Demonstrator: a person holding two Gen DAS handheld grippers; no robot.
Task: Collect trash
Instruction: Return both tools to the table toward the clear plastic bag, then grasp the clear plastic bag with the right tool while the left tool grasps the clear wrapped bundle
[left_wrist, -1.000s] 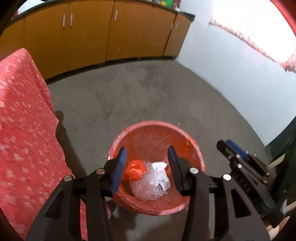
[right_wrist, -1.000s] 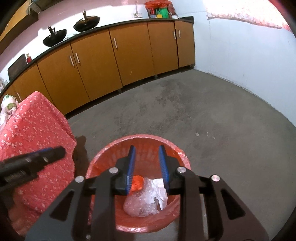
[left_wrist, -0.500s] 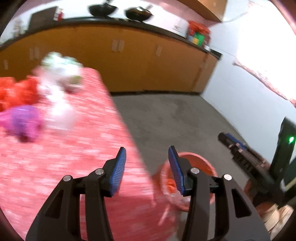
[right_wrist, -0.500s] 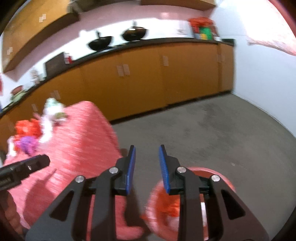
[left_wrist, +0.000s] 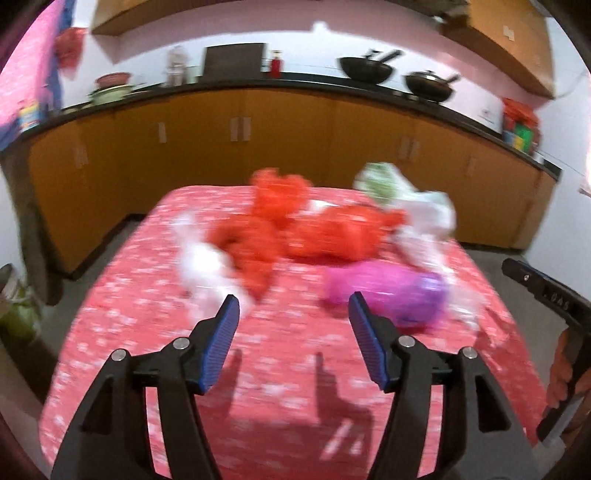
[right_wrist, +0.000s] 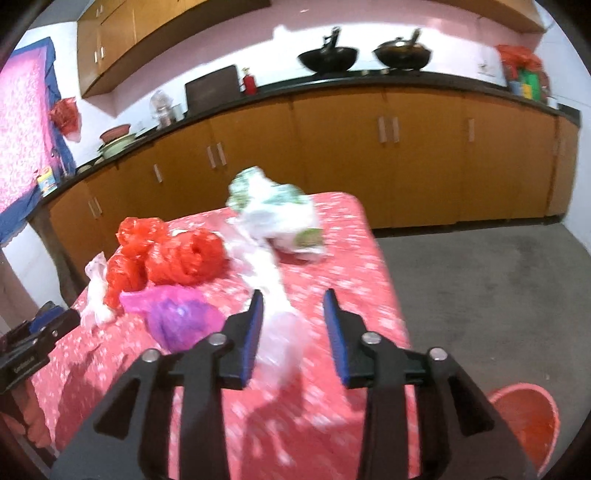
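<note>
Both hand-held grippers are over the near edge of the table (left_wrist: 122, 325), which is covered in a red cloth with a white floral print, and both point down at the trash pile, set up for the next pick.

Left hand-held gripper (left_wrist: 293, 314): jaws spreading, nothing between them, only bare cloth in the gap. It's centred on the near edge. The crumpled white plastic wrap (left_wrist: 207, 266) lies just past its left finger and the magenta-purple plastic bag (left_wrist: 391, 291) just past its right one; either looks like a candidate target, can't tell which.

Right hand-held gripper (right_wrist: 293, 315): jaws also opening. A thin, clear-white strip of plastic film (right_wrist: 280, 332) shows in the gap, but the pads aren't pressing it and it seems to lie on the cloth. Likely opening to take it.

Where the trash is: all mid-table to the far edge. The bunched red-orange plastic bags (right_wrist: 173, 258) sit toward the far left, with the magenta-purple bag in front of them. The white-and-green printed plastic bag (right_wrist: 273, 210) is near the far right corner.

The round red plastic bin (right_wrist: 524, 417) stands on the floor off the table's near right corner, close enough for short drop-offs.

Heavy motion blur in the left view, so fine contacts are unreadable.
</note>
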